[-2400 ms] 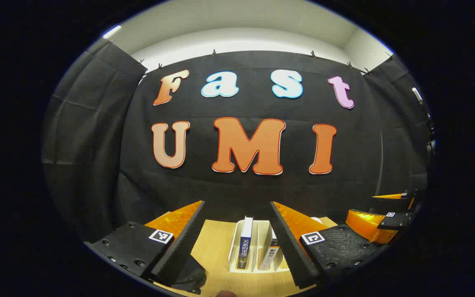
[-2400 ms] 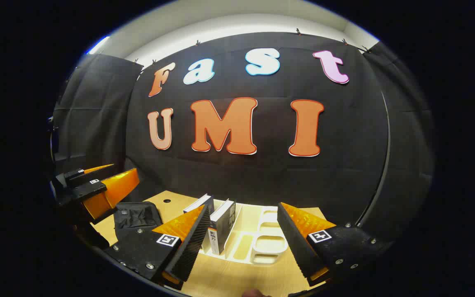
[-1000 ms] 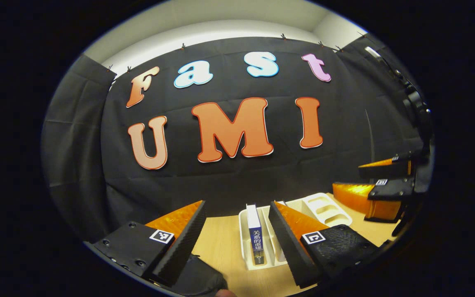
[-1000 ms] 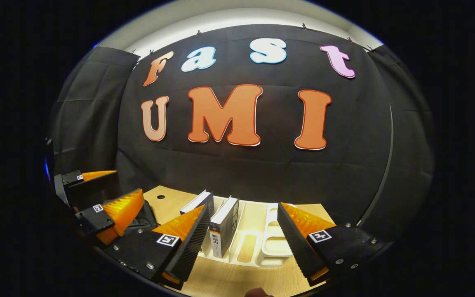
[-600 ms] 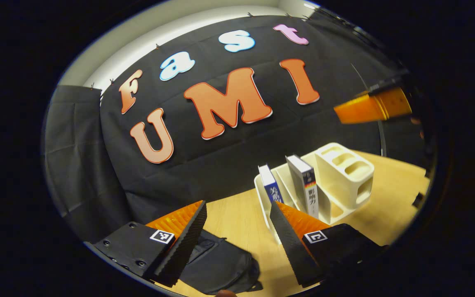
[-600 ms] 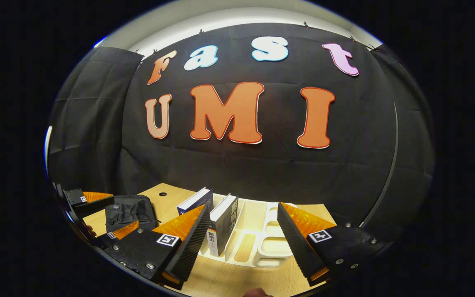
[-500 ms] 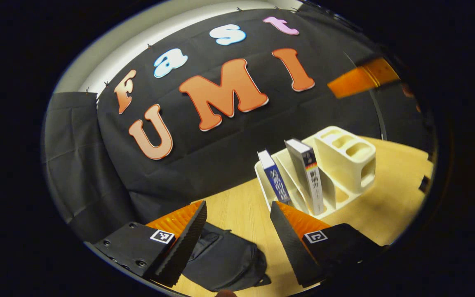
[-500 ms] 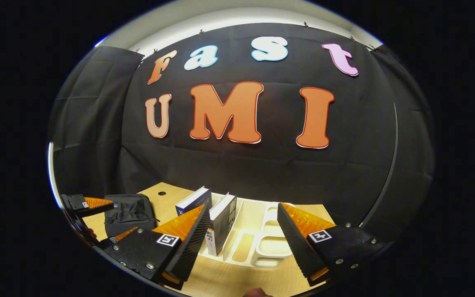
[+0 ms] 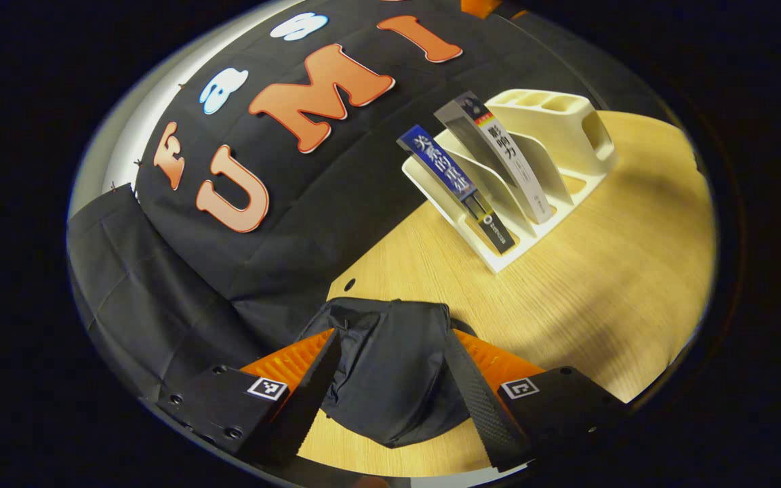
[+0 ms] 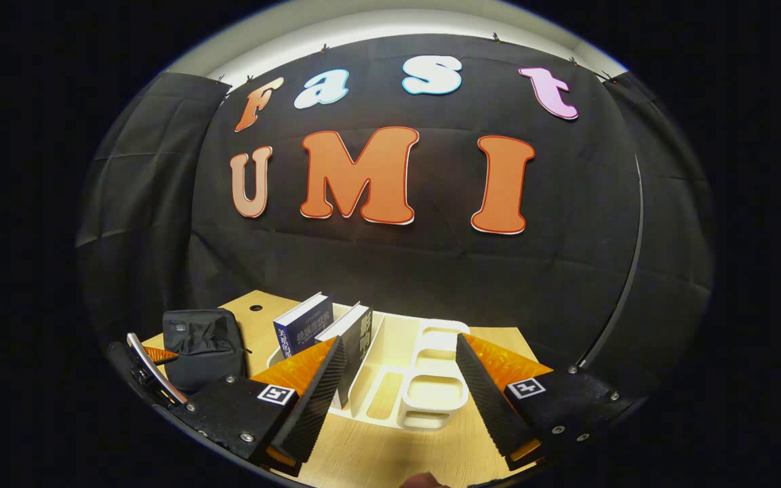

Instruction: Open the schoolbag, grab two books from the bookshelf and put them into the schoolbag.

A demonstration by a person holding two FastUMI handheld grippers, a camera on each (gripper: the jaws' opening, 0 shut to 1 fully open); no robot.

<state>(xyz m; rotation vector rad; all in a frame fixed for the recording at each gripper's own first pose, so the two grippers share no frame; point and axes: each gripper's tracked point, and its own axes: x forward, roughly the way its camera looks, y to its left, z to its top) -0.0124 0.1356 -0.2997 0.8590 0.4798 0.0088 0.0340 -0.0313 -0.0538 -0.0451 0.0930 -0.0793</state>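
**Left gripper above the schoolbag, both jaws released**

In the left gripper view, the left gripper (image 9: 390,400) is tilted down over the black schoolbag (image 9: 390,369), which lies on the wooden bench (image 9: 601,285); its jaws are spread wide on either side of the bag. The white bookshelf (image 9: 567,135) stands well apart and holds a blue book (image 9: 455,186) and a grey book (image 9: 509,159), both leaning. In the right gripper view, the right gripper (image 10: 397,393) faces the bookshelf with jaws released and holds nothing.

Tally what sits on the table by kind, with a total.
Books: 2, blue one and grey one
Rack: 1
Bag: 1
Total: 4
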